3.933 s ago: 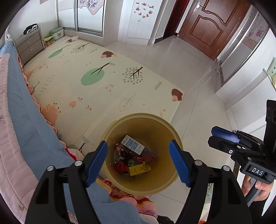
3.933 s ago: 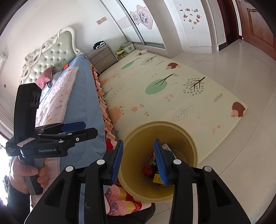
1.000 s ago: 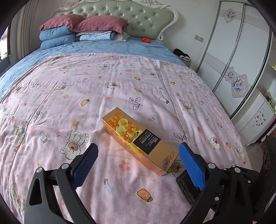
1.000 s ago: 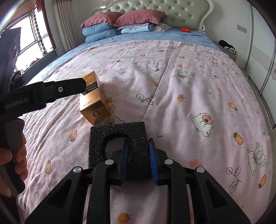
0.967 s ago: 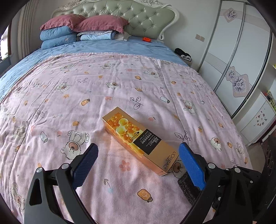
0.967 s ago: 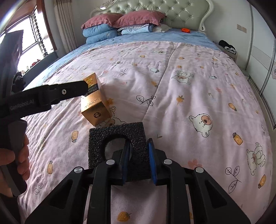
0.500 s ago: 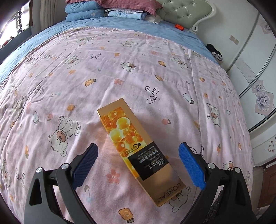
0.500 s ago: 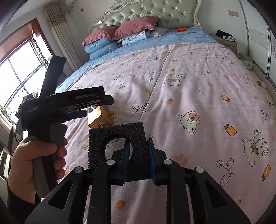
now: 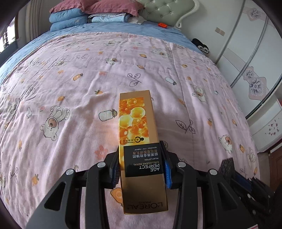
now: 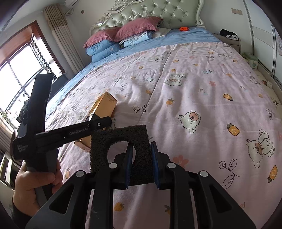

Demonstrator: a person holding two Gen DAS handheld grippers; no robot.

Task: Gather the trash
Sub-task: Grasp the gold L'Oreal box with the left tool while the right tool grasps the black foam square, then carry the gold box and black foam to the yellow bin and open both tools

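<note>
Nearest in the right wrist view, right gripper [image 10: 141,163] pinching a black square foam pad with a round cut-out [image 10: 120,141], raised above the pink bear-print quilt [image 10: 202,98], toward its foot edge. Beyond and to that view's left, left gripper [image 9: 140,167], jaws just closed, blue pads pressed on both long sides of a long gold cardboard lotion box [image 9: 137,133]. Box lying on the quilt near the foot edge, long axis straight along the left gripper's pointing line, far end toward the tufted green headboard [image 9: 169,14]. Gripped near the close end, so probably nose-heavy on lifting. Farthest, stacked maroon and blue pillows [image 10: 121,38].
</note>
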